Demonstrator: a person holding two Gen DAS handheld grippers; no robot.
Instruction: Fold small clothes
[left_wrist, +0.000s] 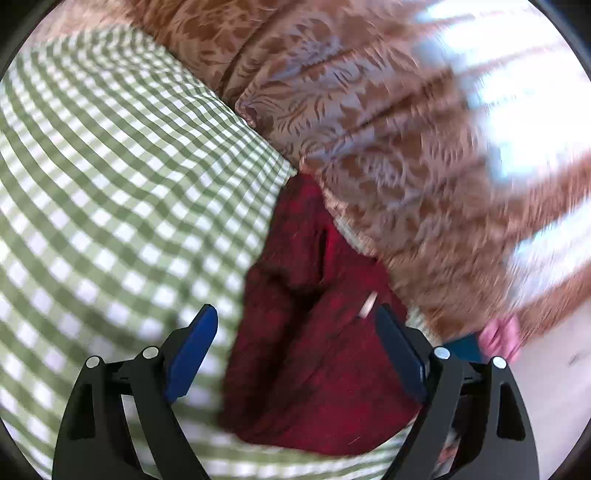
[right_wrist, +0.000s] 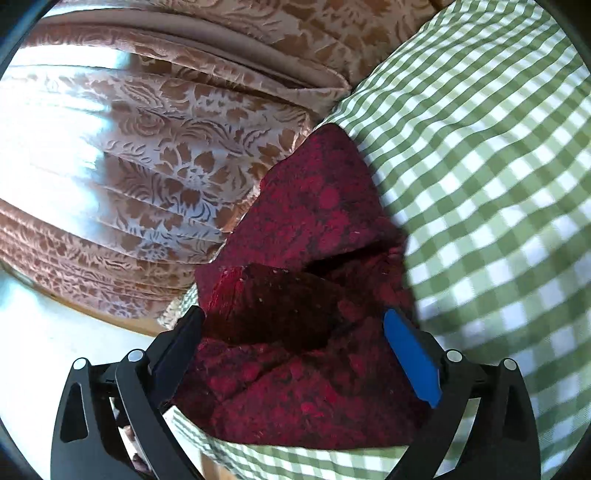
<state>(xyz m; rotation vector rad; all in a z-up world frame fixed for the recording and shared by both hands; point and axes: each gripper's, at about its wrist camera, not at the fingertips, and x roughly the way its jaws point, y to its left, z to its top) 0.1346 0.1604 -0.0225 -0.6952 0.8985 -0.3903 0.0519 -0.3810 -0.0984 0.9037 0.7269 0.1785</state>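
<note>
- Red cloth (right_wrist: 295, 332) lies bunched on the green checked sheet (right_wrist: 498, 184), beside the brown flowery curtain (right_wrist: 166, 147); it looks partly folded, not yet neat
- left gripper (left_wrist: 295, 321) points down over it, fingers wide apart, holding nothing
- right gripper (right_wrist: 295, 325) too; open, empty

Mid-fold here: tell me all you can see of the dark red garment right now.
The dark red garment is soft cloth with a darker mottled floral pattern. It lies bunched and partly folded on the green checked cloth, one flap overlapping and leaving a shadowed pocket. Its far end meets the orange patterned fabric. Both the left gripper and right gripper stand open over it, gripping nothing.
</note>
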